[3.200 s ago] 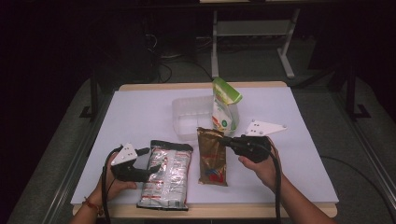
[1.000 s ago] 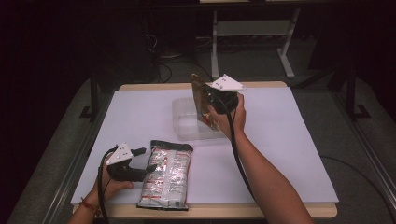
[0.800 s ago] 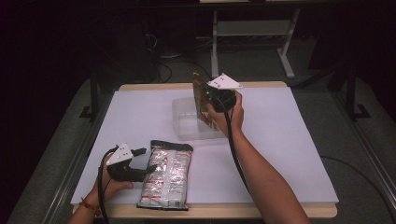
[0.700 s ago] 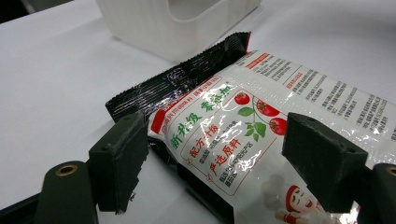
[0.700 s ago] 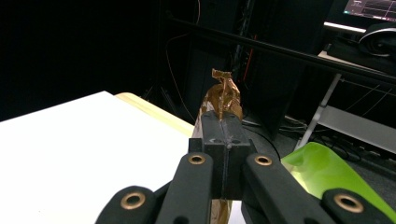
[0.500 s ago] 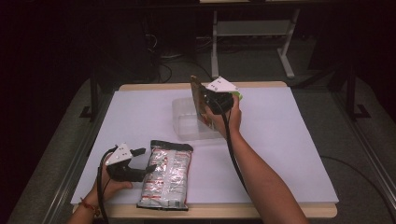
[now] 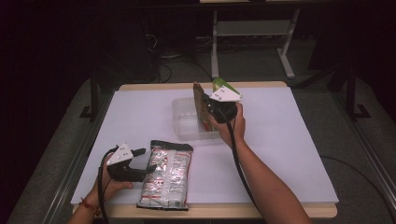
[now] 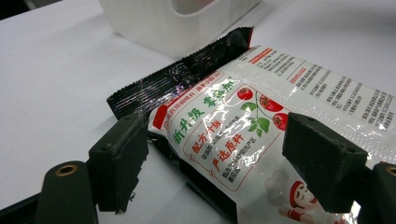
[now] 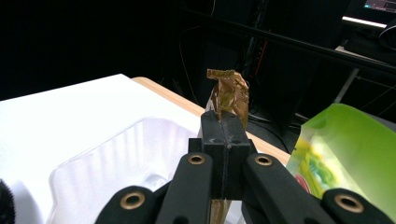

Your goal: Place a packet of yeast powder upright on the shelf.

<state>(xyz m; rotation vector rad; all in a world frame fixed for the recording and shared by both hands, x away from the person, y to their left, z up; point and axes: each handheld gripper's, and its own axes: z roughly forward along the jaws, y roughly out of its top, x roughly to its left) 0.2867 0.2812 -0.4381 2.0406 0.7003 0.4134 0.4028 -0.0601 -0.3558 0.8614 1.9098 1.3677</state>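
Nearest the person, the left gripper point(image 7: 140, 169) rests on the table point(image 7: 289, 140) at the near left, its jaws spread and released on either side of the silver packet point(image 7: 166, 176), whose top end lies between them without being pinched. That packet lies flat close to the table's near edge, so any pull toward the person risks sliding it off.

Farther in, the right gripper point(image 7: 211, 108) is raised over the clear tub point(image 7: 184, 122), jaws clenched on the top edge of the brown pouch point(image 7: 201, 106), which hangs upright beside the tub's right wall. To seat it well, I would bring it straight down inside the rim before letting go. The green bag point(image 7: 220, 86) stands just behind, near the table's far edge; the right half of the table lies open for withdrawing.
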